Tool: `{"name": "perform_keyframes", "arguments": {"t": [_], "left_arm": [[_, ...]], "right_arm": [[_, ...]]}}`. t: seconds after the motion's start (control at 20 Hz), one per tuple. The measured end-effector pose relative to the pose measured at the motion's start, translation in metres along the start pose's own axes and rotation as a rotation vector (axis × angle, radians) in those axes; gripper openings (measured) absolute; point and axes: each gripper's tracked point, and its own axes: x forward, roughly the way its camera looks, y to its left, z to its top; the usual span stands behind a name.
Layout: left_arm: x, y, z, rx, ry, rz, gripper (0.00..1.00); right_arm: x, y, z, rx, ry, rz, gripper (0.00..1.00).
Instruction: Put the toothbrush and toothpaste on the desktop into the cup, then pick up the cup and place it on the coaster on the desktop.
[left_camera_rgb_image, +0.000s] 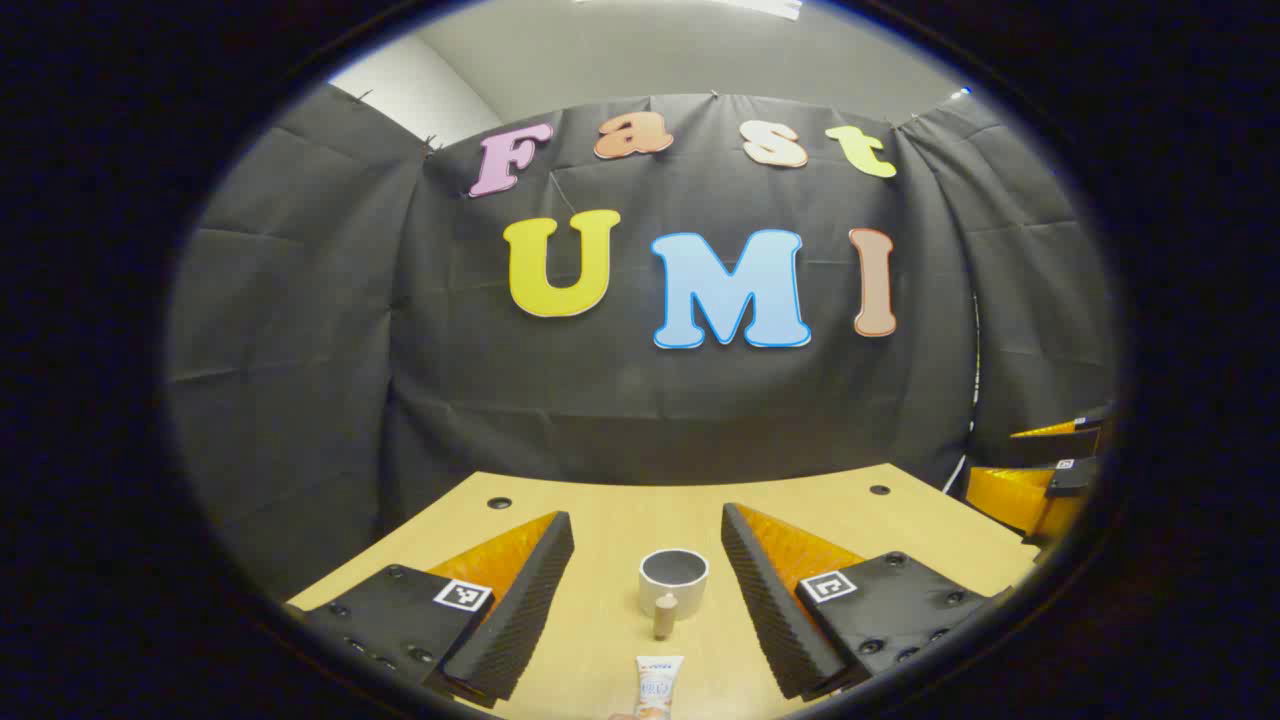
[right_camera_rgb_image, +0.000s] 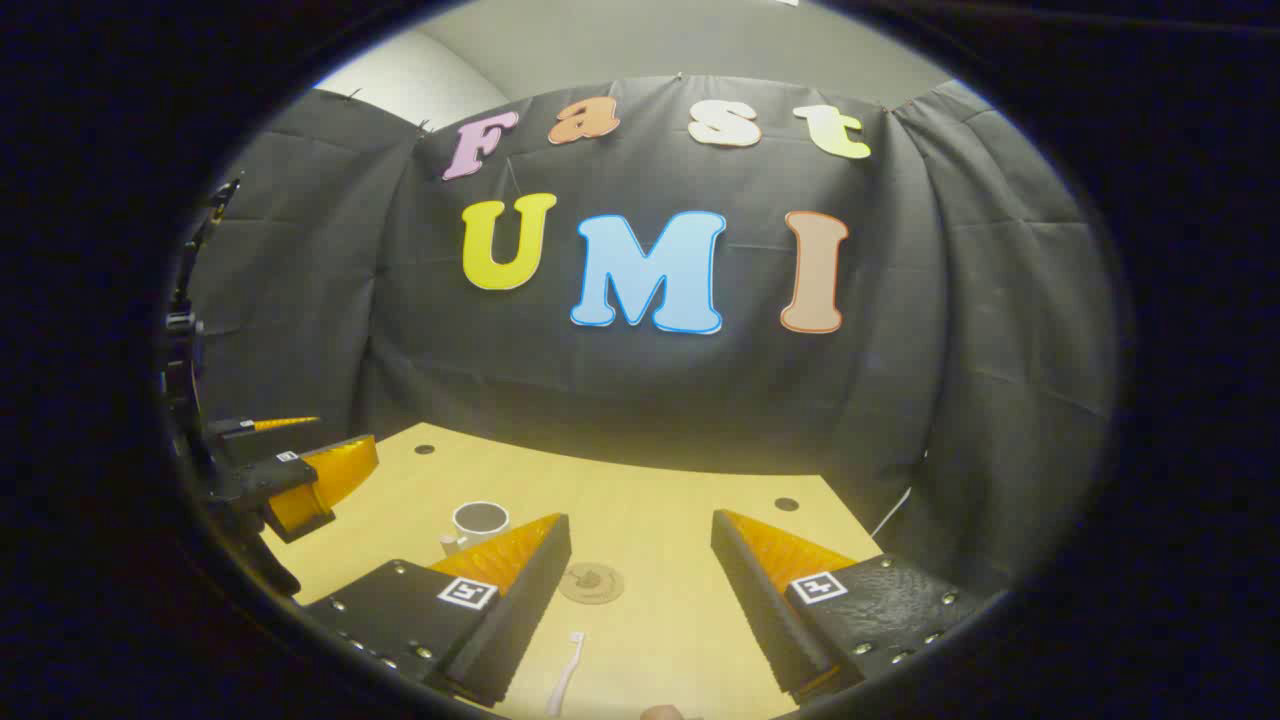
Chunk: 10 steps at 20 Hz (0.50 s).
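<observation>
- Both tools hover above the wooden surface (left_camera_rgb_image: 600, 500) at the opening of the job, with nothing yet lifted.
- In the left gripper view, the left hand-held gripper (left_camera_rgb_image: 648, 590) stands wide open and empty, its fingers framing the cup (left_camera_rgb_image: 673, 578) straight ahead at 12 o'clock.
- The toothpaste (left_camera_rgb_image: 657, 685) lies on the surface at 6 o'clock from the cup, its cap end pointing toward the cup, just below the open fingers.
- In the right gripper view, the right hand-held gripper (right_camera_rgb_image: 640, 590) is likewise spread wide and holds nothing.
- The toothbrush (right_camera_rgb_image: 565, 675) lies flat at about 7 o'clock between the right fingers; the coaster (right_camera_rgb_image: 591, 582) sits beyond it, toward 11 o'clock from centre.
- The cup appears there at 10 o'clock, well apart from the coaster.
- Judged from this layout, the first step is in hand: fetching the toothpaste and toothbrush.
- The next move likely calls for each tool to drop low and close squarely across its item, which lies flat and thin against the surface.
</observation>
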Motion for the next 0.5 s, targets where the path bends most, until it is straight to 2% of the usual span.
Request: {"name": "perform_keyframes", "arguments": {"t": [0.1, 0.3, 0.5], "left_arm": [[0.004, 0.004, -0.001, 0.015, 0.001, -0.007, 0.92], [0.011, 0.005, -0.005, 0.005, 0.004, -0.026, 1.00], [0.017, 0.006, -0.013, -0.002, 0.025, -0.039, 1.00]], "right_arm": [[0.004, 0.002, 0.000, -0.002, 0.005, -0.011, 0.91], [0.008, 0.007, -0.007, -0.014, 0.026, -0.027, 0.91], [0.011, 0.010, -0.012, -0.012, 0.048, -0.027, 0.91]]}}
